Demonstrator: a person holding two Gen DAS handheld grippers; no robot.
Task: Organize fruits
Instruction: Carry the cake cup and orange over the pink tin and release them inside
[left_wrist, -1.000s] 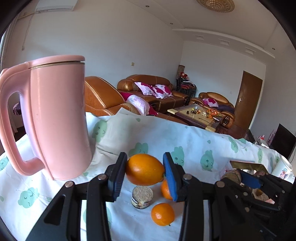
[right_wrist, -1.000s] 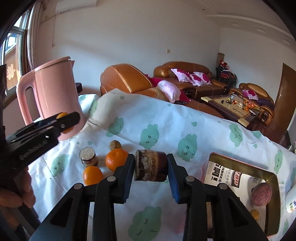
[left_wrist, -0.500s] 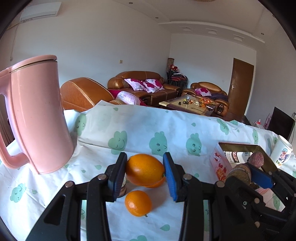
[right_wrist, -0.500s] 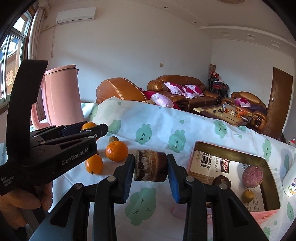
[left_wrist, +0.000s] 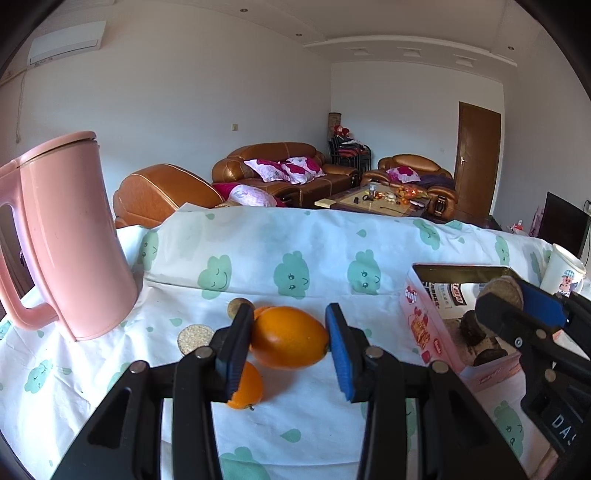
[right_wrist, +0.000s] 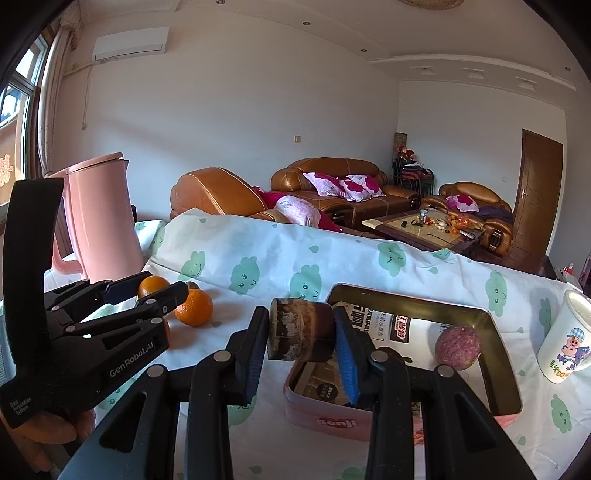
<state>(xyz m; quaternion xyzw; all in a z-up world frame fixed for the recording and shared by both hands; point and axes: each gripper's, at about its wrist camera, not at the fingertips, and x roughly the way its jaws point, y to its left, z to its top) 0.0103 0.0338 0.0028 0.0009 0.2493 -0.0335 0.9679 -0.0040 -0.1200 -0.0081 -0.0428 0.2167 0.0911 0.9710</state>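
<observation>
Pink kettle now sits further left in both views as the left tool, clenched on an orange, and the right tool, clenched on a brown chunk, have swung toward the tin, so drop-off looks near.

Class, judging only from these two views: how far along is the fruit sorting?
Done: a purple fruit lies in the pink tin. In hand: the left gripper holds an orange, the right gripper a brown cylinder. Left: loose oranges on the cloth.
</observation>
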